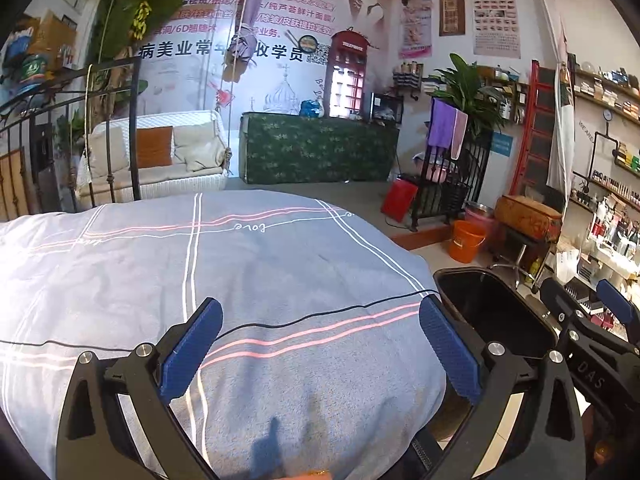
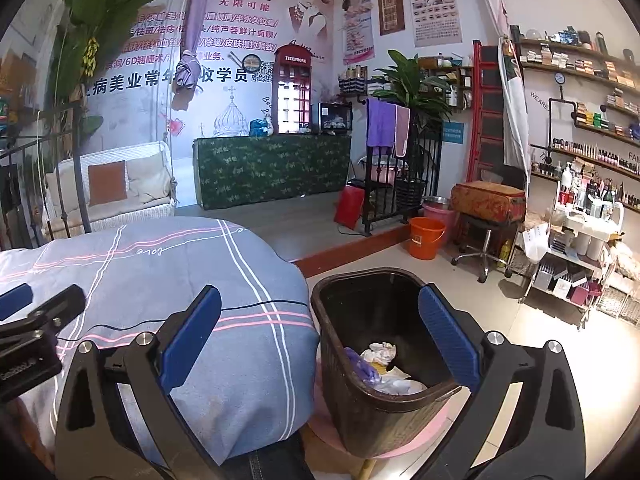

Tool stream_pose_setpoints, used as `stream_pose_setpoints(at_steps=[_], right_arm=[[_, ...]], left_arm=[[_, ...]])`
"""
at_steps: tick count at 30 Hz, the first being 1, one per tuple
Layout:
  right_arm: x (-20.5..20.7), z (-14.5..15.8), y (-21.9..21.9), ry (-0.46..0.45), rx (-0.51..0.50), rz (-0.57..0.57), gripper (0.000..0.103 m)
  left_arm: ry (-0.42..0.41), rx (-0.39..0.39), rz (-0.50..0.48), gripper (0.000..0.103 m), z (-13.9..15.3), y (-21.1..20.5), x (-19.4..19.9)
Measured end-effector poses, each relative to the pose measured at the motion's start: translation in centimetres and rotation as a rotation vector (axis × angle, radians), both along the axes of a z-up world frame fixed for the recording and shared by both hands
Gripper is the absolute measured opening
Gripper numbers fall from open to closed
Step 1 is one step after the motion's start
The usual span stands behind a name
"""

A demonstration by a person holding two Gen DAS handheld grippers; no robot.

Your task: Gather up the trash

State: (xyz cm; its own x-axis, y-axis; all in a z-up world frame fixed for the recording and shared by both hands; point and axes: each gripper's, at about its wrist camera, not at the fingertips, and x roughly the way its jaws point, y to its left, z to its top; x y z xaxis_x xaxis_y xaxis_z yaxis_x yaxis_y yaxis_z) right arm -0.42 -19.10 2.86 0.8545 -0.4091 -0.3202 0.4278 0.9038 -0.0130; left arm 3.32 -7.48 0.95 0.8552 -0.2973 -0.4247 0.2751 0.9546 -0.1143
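A dark brown trash bin (image 2: 360, 396) stands on a pink stool beside the bed; crumpled white paper, purple and yellow scraps (image 2: 382, 362) lie in its bottom. My right gripper (image 2: 320, 340) is open and empty, held above the bin's left rim and the bed's corner. My left gripper (image 1: 320, 344) is open and empty over the grey-blue striped bedspread (image 1: 200, 272). The bin (image 1: 492, 312) shows at its right, and the right gripper (image 1: 596, 320) beyond it. The left gripper (image 2: 28, 320) shows at the left edge of the right wrist view.
A thin black cable (image 1: 280, 322) runs across the bedspread. An orange bucket (image 2: 426, 238), a pink basin, a stool with a patterned cushion (image 2: 488, 202) and a white trolley of bottles (image 2: 580, 232) stand on the floor to the right. A black metal bedframe (image 1: 60, 120) rises at left.
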Motion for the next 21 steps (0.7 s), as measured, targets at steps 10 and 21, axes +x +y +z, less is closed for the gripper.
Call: stream_pose_setpoints(at_steps=[10, 21], right_arm=[[-0.08, -0.07, 0.13, 0.002, 0.003, 0.002, 0.097], [0.03, -0.1, 0.25, 0.004, 0.005, 0.002, 0.097]], left_arm=[[0.004, -0.008, 0.0, 0.097, -0.03, 0.0, -0.55], [0.004, -0.003, 0.0, 0.097, 0.03, -0.17, -0.79]])
